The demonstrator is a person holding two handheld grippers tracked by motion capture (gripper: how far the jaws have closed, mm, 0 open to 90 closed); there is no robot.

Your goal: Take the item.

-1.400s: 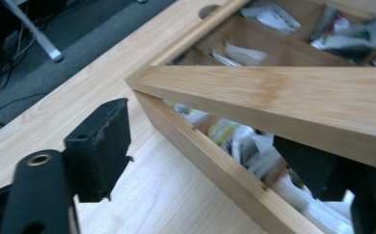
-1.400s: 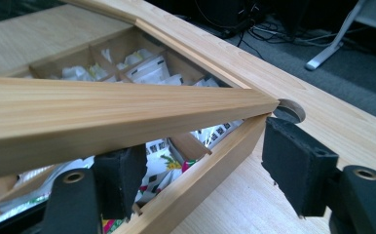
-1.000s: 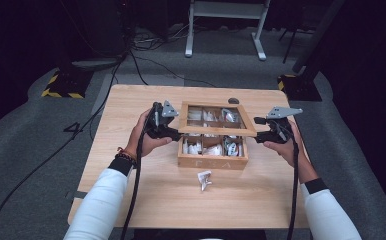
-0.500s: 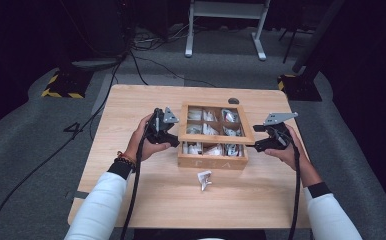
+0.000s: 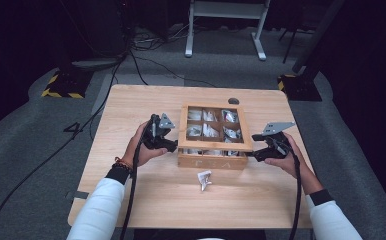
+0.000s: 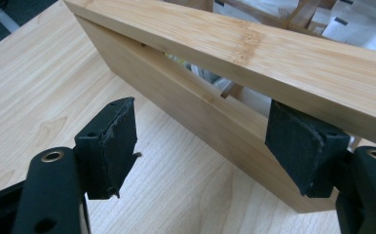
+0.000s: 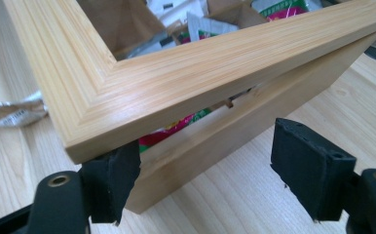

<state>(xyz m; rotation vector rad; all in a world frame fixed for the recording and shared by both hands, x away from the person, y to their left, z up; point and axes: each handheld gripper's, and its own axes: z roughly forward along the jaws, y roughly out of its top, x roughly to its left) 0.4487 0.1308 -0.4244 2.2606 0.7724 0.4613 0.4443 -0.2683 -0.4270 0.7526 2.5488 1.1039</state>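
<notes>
Clutter is small around my tongs: a crumpled silver packet (image 5: pixel 204 179) lies on the table (image 5: pixel 131 105) nearer to me than both tongs, about midway between them, and a small dark round thing (image 5: pixel 233 101) sits beyond the box. Writing is on the box front, but I cannot read it; the packets (image 5: pixel 208 131) inside show green and pink print, also unreadable for me. The wooden box (image 5: pixel 214 159) stands between my two tongs. Its framed lid (image 5: pixel 216 146) is raised a little, with a gap under it. My left gripper (image 6: pixel 200 141) is open, its jaws apart at the left side of the box, one pad just under the lid edge. My right gripper (image 7: pixel 205 170) is open too, one pad under the lid corner.
</notes>
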